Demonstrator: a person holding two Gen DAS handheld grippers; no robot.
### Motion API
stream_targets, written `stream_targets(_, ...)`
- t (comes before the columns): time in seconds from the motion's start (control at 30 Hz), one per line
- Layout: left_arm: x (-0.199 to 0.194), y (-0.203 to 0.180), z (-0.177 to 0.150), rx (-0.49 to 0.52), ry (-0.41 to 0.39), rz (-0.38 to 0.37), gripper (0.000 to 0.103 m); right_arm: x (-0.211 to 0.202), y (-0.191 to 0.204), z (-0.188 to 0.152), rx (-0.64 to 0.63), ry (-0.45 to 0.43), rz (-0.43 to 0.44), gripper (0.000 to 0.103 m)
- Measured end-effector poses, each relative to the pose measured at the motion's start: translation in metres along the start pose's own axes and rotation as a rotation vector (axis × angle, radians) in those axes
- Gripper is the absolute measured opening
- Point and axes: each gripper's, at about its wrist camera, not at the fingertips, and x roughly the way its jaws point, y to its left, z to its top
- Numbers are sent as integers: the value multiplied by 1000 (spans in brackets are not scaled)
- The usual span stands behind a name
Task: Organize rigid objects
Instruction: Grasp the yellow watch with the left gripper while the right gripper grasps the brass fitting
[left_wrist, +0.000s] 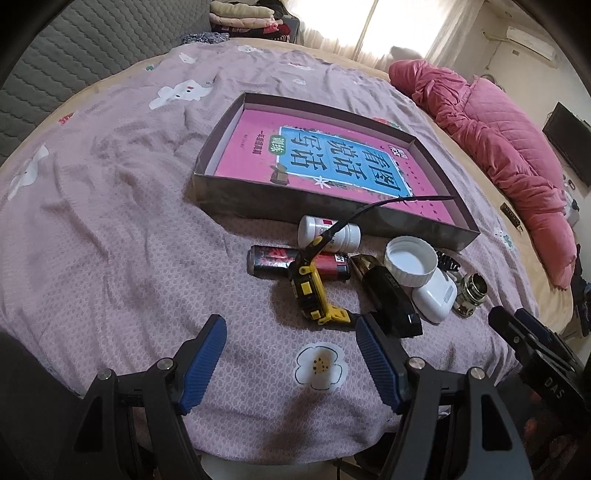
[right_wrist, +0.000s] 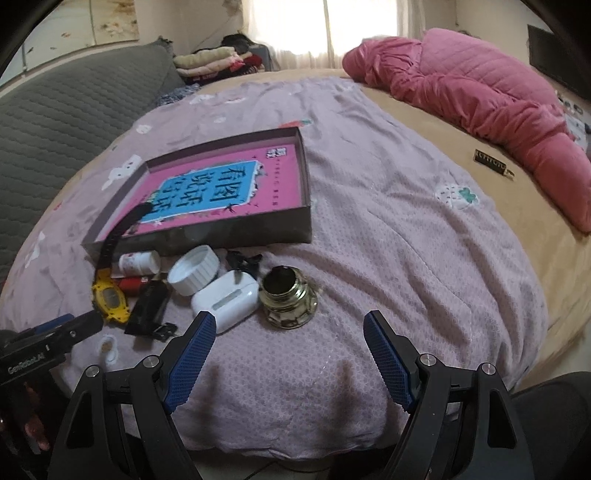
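Clutter sits bunched on the bed just near the shallow box (left_wrist: 236, 199): yellow watch (left_wrist: 308, 284), its strap draped over the box's near wall, white bottle (left_wrist: 325, 230) on its side, red-and-black can (left_wrist: 280, 260) partly hidden by the watch, black case (left_wrist: 391, 299), white cap (left_wrist: 410, 260) leaning on a white earbud case (right_wrist: 225, 299), brass piece (right_wrist: 288, 299). A black clip behind the cap is hard to make out. Left gripper (left_wrist: 291, 363) hovers with jaws spread, empty; right gripper (right_wrist: 290, 360) likewise wide apart, near the brass piece.
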Motion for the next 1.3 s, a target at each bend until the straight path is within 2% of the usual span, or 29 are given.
stream_targets(0.37, 11, 11, 7, -28, 13, -8, 65, 23, -3, 9, -32, 20, -45, 83)
stream_targets(0.5, 14, 10, 9, -18, 13, -22, 60, 28, -2, 12, -47, 20, -46, 83)
stream_targets(0.8, 25, -3, 14, 16, 15, -64, 35, 32, -5, 16, -45, 12, -40, 81)
stream_targets(1.07, 34, -5, 16, 18, 19, -64, 34, 38, -3, 17, -67, 12, -36, 69)
stream_targets(1.3, 41, -4, 19, 8, 21, -61, 34, 50, 7, 15, -126, 36, -27, 54)
